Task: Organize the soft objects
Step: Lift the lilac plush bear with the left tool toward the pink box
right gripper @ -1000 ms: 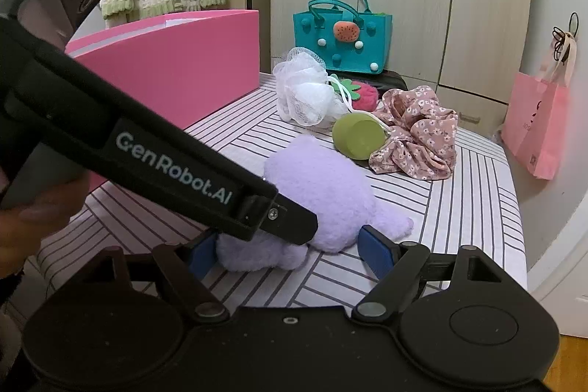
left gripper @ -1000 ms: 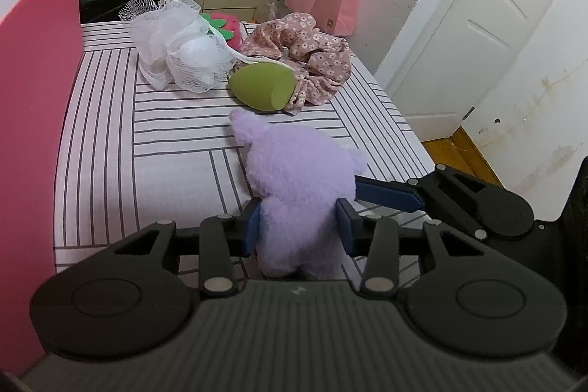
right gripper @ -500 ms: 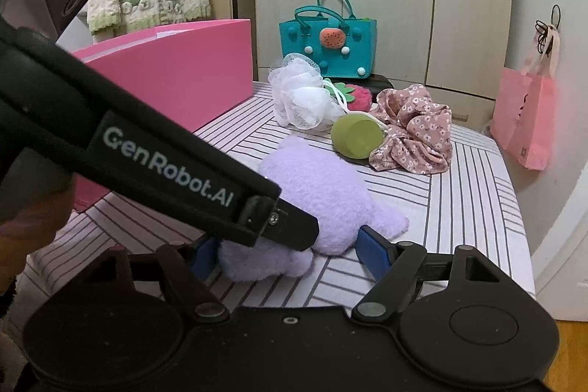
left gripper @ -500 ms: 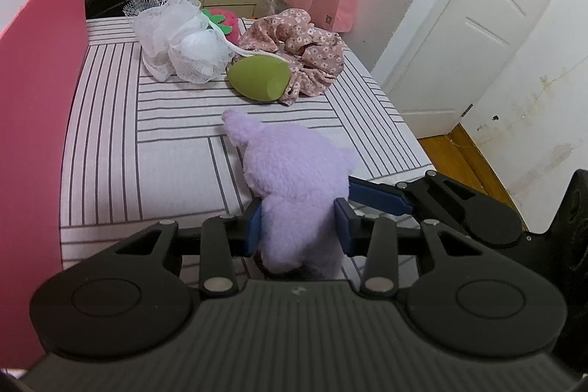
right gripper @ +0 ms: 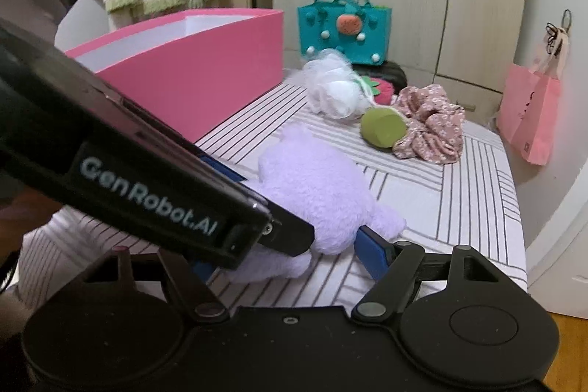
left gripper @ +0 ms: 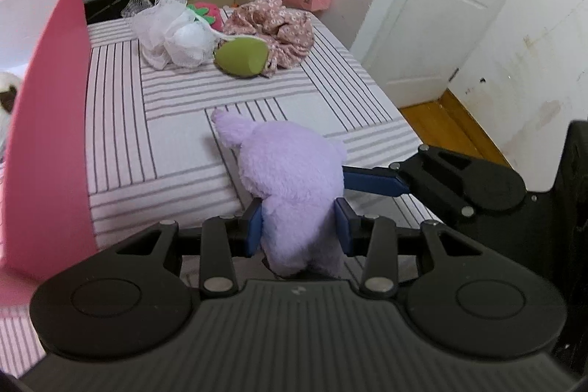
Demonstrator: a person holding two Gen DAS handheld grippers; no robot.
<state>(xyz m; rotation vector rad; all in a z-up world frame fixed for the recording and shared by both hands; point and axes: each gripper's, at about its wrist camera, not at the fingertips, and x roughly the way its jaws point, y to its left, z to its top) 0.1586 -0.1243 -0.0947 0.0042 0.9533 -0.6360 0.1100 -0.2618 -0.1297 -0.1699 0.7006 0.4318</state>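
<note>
While left gripper [left gripper: 299, 226] clamps plush [left gripper: 294, 179]; base hidden.

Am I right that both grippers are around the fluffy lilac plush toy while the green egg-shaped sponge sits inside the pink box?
Not quite: the green egg-shaped sponge lies on the striped table cover, against the floral pink fabric, outside the pink box; the left wrist view shows it. Both the left gripper and right gripper are indeed around the fluffy lilac plush toy.
</note>
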